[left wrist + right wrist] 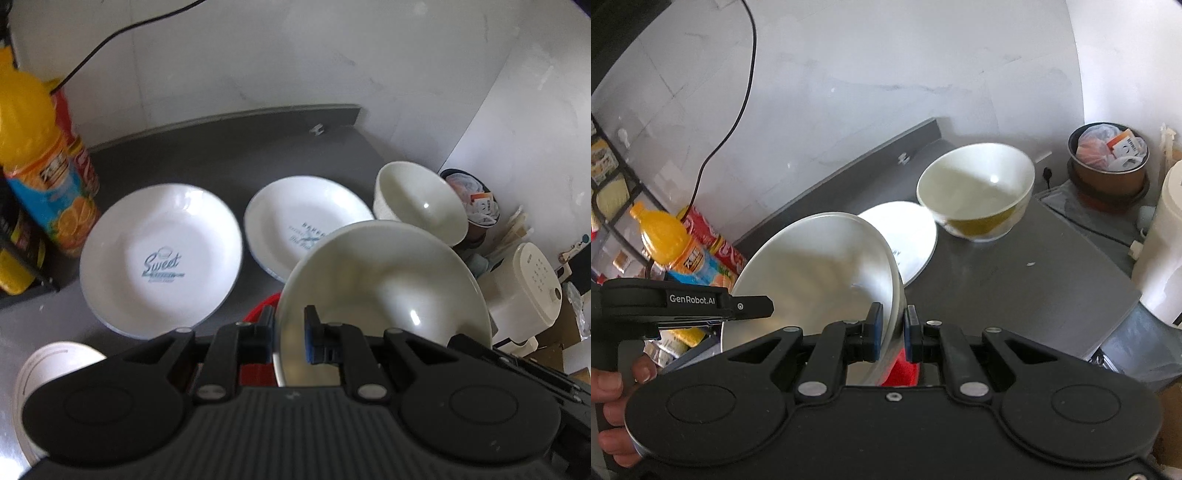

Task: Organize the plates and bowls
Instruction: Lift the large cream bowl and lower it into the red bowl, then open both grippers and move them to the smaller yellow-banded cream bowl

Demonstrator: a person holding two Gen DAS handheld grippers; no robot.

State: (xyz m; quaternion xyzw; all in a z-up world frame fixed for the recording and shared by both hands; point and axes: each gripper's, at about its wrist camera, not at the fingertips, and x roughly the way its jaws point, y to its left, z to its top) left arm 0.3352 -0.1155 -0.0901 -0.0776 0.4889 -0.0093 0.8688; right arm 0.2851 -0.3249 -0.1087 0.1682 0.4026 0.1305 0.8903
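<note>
Two grippers, left point(290, 334) and right point(893, 334), both pinching one tilted white bowl's point(384, 280) rim, mouth facing up and sideways.

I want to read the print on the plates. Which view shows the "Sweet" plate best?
The left wrist view: the "Sweet" plate lies whole and unobstructed on the dark counter, lettering facing the camera. In the right wrist view I cannot find it; the held bowl fills that side.

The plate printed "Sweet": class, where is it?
In the left wrist view, the "Sweet" plate lies on the grey counter, left of the second printed plate, beside the orange juice bottle.
</note>
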